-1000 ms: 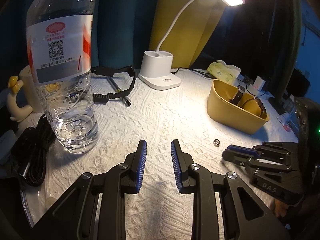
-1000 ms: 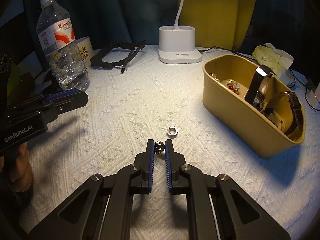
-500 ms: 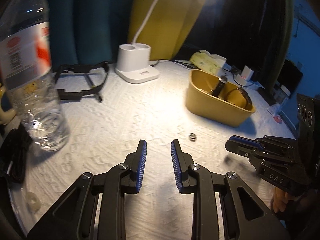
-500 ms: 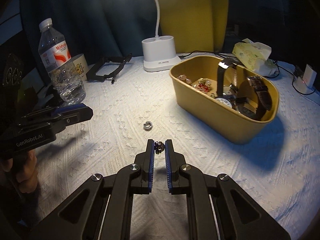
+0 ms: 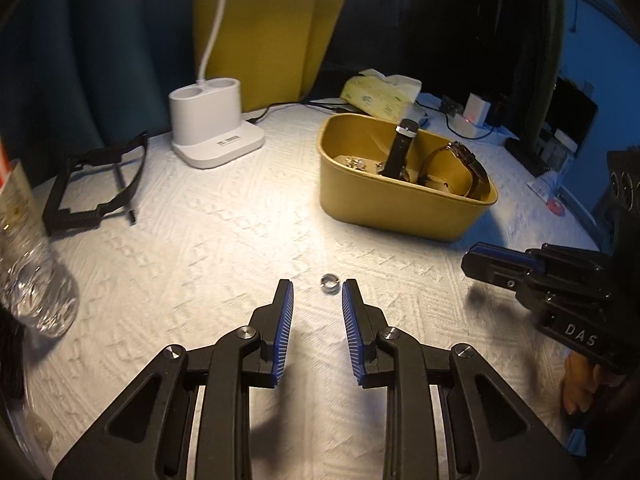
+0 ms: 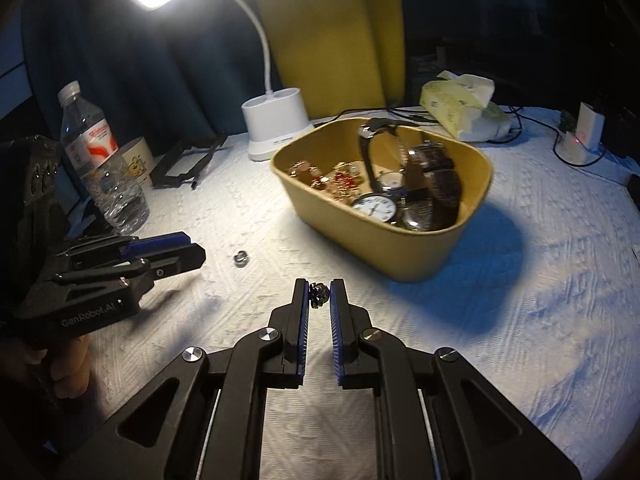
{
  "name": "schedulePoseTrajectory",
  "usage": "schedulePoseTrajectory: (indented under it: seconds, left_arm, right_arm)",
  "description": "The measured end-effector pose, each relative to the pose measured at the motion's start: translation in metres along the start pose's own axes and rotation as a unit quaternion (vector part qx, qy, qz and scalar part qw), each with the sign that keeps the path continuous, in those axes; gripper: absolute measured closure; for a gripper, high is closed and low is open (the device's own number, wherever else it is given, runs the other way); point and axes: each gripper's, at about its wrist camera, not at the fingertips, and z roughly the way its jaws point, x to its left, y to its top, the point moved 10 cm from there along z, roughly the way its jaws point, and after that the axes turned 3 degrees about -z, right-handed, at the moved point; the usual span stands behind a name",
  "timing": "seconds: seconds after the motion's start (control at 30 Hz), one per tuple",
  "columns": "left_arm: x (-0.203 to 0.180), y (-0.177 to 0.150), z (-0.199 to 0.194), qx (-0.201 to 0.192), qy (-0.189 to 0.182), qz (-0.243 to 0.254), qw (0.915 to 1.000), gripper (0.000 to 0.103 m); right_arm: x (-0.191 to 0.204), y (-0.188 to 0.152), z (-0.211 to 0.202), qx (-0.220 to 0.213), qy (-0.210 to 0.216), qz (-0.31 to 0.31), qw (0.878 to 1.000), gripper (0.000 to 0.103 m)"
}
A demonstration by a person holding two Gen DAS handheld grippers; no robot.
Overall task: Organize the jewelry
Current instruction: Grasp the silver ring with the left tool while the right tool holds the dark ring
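Right gripper (image 6: pixel 319 295) pinches a small trinket (image 6: pixel 319 294) short of the yellow tub (image 6: pixel 384 258); left gripper (image 5: pixel 317 295) open, empty, behind the ring (image 5: pixel 329 282) mid-table.

A mustard-yellow bin (image 6: pixel 420 256) sits on a white, woven-patterned tablecloth (image 6: pixel 520 320); blue-padded black fingers (image 6: pixel 337 320).

— Underneath everything?
— White textured tablecloth (image 6: pixel 520 320) over a table. On it: yellow bin (image 6: pixel 400 256), small silver ring (image 5: pixel 330 282) lying loose in front, white lamp base (image 5: pixel 212 128) at the back.
— Elsewhere?
— Water bottle (image 6: pixel 100 160), mug (image 6: pixel 138 160), black frame (image 5: pixel 96 184) on the left; tissue pack (image 6: pixel 460 114), cables behind the bin.
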Motion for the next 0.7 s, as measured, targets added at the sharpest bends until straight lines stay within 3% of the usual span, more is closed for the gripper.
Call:
schedulePoseTrajectory:
  seconds: [0.6, 0.63, 0.7]
  left_arm:
    - [-0.012, 0.002, 0.037, 0.043, 0.021, 0.015, 0.9987, 0.076]
    - [-0.012, 0.002, 0.038, 0.042, 0.024, 0.016, 0.9987, 0.077]
    - [-0.01, 0.003, 0.039, 0.042, 0.03, 0.016, 0.9985, 0.089]
  right_arm:
    - [-0.026, 0.002, -0.002, -0.009, 0.006, 0.024, 1.0, 0.093]
    - [-0.026, 0.003, -0.002, -0.009, 0.006, 0.024, 1.0, 0.093]
    - [-0.025, 0.003, -0.003, -0.011, 0.006, 0.022, 1.0, 0.093]
